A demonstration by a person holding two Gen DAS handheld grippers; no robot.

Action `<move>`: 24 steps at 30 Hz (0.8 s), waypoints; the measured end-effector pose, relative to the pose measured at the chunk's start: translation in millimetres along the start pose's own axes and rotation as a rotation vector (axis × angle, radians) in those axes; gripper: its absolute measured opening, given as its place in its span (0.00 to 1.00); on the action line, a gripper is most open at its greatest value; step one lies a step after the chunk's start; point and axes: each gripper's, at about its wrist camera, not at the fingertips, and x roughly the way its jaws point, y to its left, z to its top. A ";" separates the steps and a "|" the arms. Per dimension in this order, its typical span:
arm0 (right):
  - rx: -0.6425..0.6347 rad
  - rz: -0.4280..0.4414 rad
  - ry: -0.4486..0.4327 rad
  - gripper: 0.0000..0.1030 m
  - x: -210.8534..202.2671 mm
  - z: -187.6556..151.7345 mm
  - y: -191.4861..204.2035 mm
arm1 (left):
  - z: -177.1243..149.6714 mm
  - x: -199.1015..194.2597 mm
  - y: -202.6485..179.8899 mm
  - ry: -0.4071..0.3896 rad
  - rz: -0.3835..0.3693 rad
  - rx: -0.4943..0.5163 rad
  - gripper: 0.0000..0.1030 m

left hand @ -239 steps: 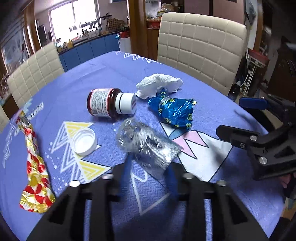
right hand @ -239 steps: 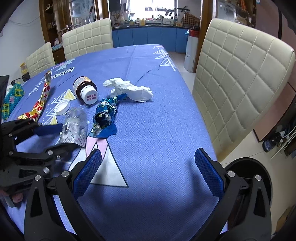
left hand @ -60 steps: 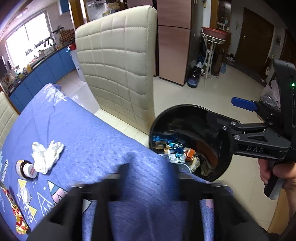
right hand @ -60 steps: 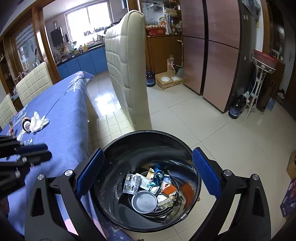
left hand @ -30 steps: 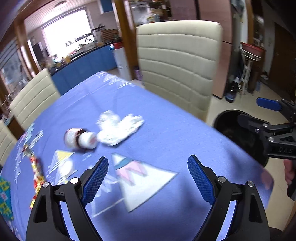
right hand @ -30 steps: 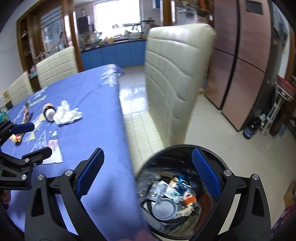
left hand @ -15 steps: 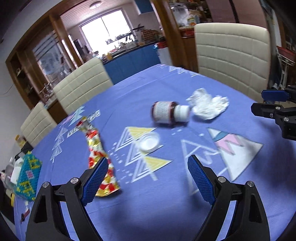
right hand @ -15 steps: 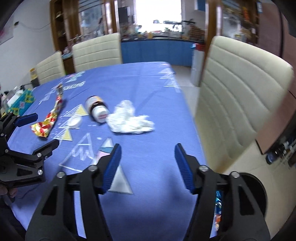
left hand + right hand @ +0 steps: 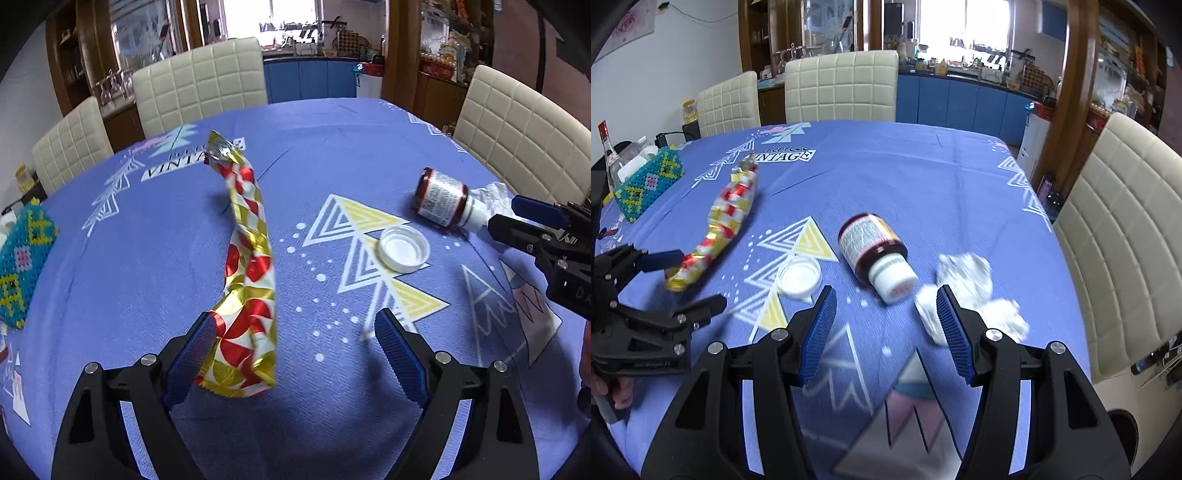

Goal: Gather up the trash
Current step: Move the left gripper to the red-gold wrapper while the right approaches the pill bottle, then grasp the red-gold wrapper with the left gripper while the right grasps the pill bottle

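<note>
A long red, gold and white wrapper point(image 9: 247, 258) lies on the blue tablecloth; its near end lies between the fingers of my open, empty left gripper point(image 9: 291, 350), close to the left finger. The wrapper also shows in the right wrist view point(image 9: 720, 225). A dark red bottle with a white cap point(image 9: 875, 258) lies on its side just ahead of my open, empty right gripper point(image 9: 886, 325). A crumpled white tissue point(image 9: 967, 291) lies by the right finger. A loose white lid point(image 9: 798, 277) sits left of the bottle and shows in the left wrist view point(image 9: 404, 249).
Cream padded chairs point(image 9: 842, 85) stand around the table point(image 9: 905, 166). A beaded blue and yellow box point(image 9: 646, 181) and a glass bottle point(image 9: 607, 155) sit at the far left edge. A black bin rim point(image 9: 1123, 435) shows on the floor at lower right.
Both grippers have swung back from the bin to the table. The left gripper has closed in on the wrapper's near end. The right gripper has moved closer to the bottle and tissue.
</note>
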 end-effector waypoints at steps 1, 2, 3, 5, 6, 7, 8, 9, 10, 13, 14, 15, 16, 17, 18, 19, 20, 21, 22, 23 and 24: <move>-0.002 0.000 0.004 0.56 3.8 2.3 0.2 | 0.6 2.8 3.0 0.007 -0.006 -0.013 0.83; -0.006 0.000 0.009 0.56 7.4 4.4 1.2 | 0.7 5.3 5.8 0.013 -0.015 -0.027 0.83; -0.013 0.000 0.015 0.56 12.1 6.8 2.8 | 1.1 7.8 8.9 0.018 -0.026 -0.045 0.83; -0.024 0.001 0.022 0.56 19.1 10.1 6.5 | 1.1 8.5 11.2 0.016 -0.037 -0.059 0.83; -0.029 0.001 0.026 0.56 22.5 11.3 7.7 | 1.9 9.6 12.6 0.015 -0.044 -0.063 0.83; -0.031 -0.001 0.029 0.56 25.3 12.2 8.4 | 2.0 9.6 13.5 0.013 -0.048 -0.065 0.83; -0.034 0.000 0.031 0.56 27.3 12.4 9.2 | 2.8 10.0 14.3 0.014 -0.057 -0.067 0.83; -0.036 0.001 0.033 0.55 28.5 12.3 9.8 | 3.6 9.8 14.6 0.012 -0.067 -0.070 0.83; -0.039 0.003 0.038 0.53 31.1 12.5 10.1 | 4.4 9.5 14.6 0.009 -0.073 -0.071 0.83; -0.049 0.011 0.056 0.41 38.0 13.2 14.5 | 5.3 9.5 14.2 0.003 -0.084 -0.069 0.77; -0.059 0.012 0.056 0.37 38.8 12.6 16.2 | 6.2 9.5 14.9 0.002 -0.084 -0.069 0.73; -0.065 0.014 0.055 0.31 37.8 11.3 17.4 | 6.3 9.3 15.0 0.001 -0.086 -0.070 0.70; -0.073 0.021 0.055 0.29 37.3 10.7 19.3 | 6.9 10.1 17.5 0.001 -0.087 -0.072 0.60; -0.083 0.017 0.051 0.29 36.8 10.5 21.9 | 7.5 10.1 19.2 0.001 -0.092 -0.077 0.49; -0.095 0.011 0.047 0.29 35.5 9.7 24.0 | 8.0 9.7 20.6 0.003 -0.106 -0.086 0.43; -0.109 0.003 0.041 0.29 32.8 8.1 26.7 | 8.3 9.8 21.6 0.006 -0.116 -0.092 0.35; -0.113 0.002 0.037 0.28 31.5 7.2 27.6 | 8.5 8.9 21.9 0.006 -0.126 -0.097 0.28; -0.114 0.003 0.036 0.28 30.3 6.4 29.6 | 8.4 7.5 20.9 0.004 -0.133 -0.097 0.21; -0.114 0.003 0.035 0.28 27.7 4.5 30.1 | 8.3 5.7 19.5 0.000 -0.137 -0.095 0.18; -0.115 0.002 0.033 0.28 25.2 2.4 30.2 | 7.9 3.5 17.0 -0.004 -0.144 -0.090 0.13; -0.118 0.000 0.032 0.28 22.7 0.4 30.4 | 7.5 1.8 15.2 -0.006 -0.148 -0.085 0.12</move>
